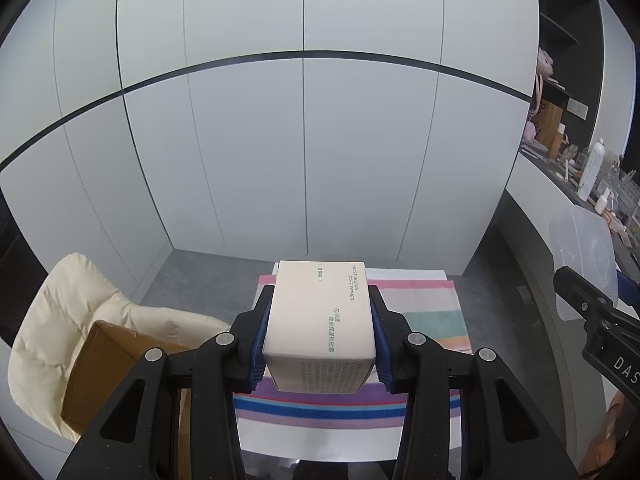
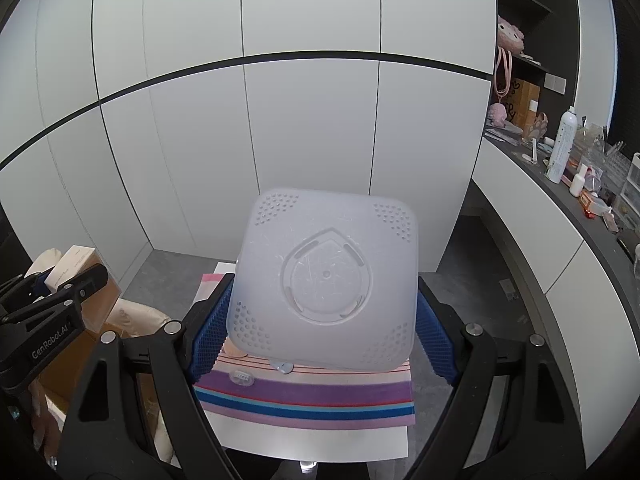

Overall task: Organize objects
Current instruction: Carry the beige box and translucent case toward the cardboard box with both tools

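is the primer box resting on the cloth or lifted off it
Lifted off. The primer box is clamped between the left gripper's blue pads, and the striped cloth shows underneath it, clear of its lower edge.

Home bedroom: white wardrobe doors [image 2: 240, 120], cluttered vanity counter [image 2: 560, 200], plush toy [image 2: 509, 34].

- Below both claws, the striped cloth-covered surface [image 1: 424, 320] lies mostly bare, with only a small clear clip [image 2: 241, 377] on it.
- Left of the left claw [image 1: 320, 332], an open brown cardboard box [image 1: 100, 364] on a cream padded chair [image 1: 60, 320] blocks that side.
- Right of the right claw [image 2: 324, 320], a cluttered dark counter [image 2: 580, 200] hems the passage.
- Ahead, grey floor [image 1: 208, 276] stays open up to white cabinet doors [image 1: 300, 140].
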